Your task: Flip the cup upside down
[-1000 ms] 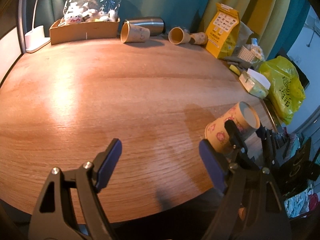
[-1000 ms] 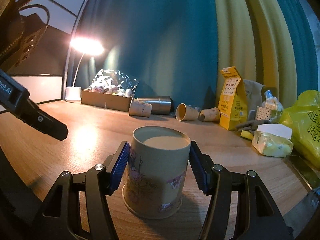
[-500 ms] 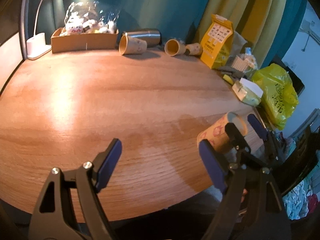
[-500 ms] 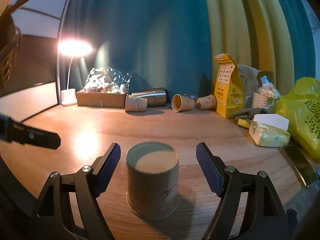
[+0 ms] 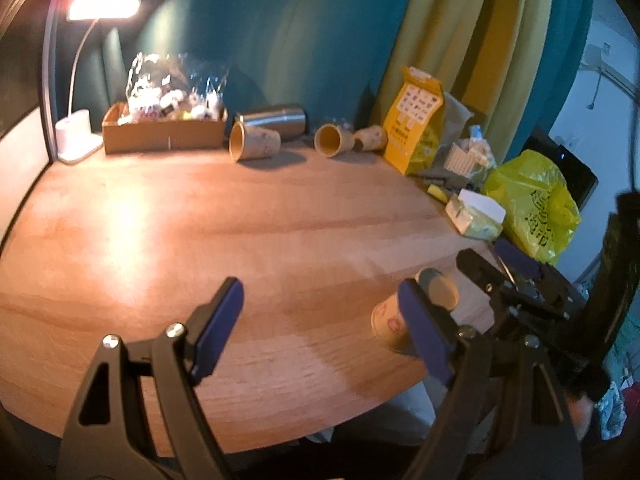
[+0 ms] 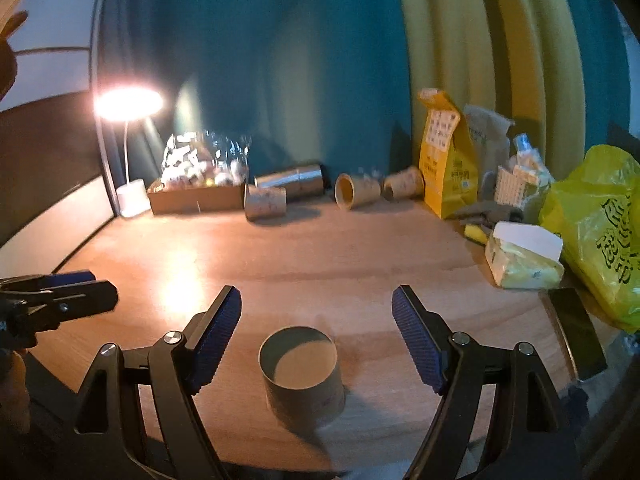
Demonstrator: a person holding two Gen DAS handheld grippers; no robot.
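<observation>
Nearby, inverted cup (image 6: 302, 376) beside table edge (image 6: 360, 456)

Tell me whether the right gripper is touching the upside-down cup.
Apart. The right wrist view shows the right gripper open, with bare table visible between each finger and the cup.

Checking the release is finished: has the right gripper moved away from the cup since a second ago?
Yes. The right gripper has opened and backed off toward the near table edge; the cup now stands free between its fingers.
</observation>
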